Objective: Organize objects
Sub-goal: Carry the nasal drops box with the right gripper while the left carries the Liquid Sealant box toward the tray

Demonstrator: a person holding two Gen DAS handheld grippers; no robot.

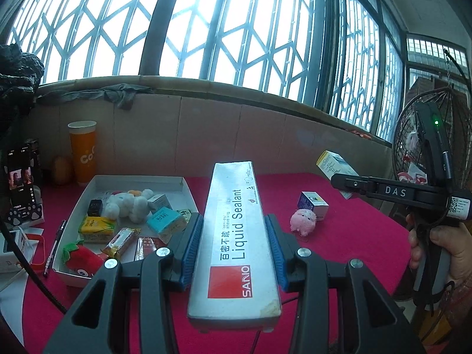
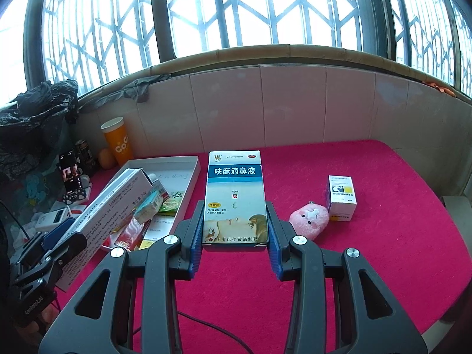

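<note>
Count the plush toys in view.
3: a white plush and a strawberry plush in the tray, a pink pig plush on the red cloth beside it. Others may be hidden in the tray.

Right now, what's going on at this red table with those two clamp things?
A person is tidying small items into a white tray. The left hand-held gripper clamps a long silver Liquid Sealant box, held up beside the tray. The right hand-held gripper grips a blue-and-white nose-drops box above the red cloth. The tray already holds snacks, small boxes and plush toys. A pink plush pig and a small white box lie outside it on the cloth.
</note>
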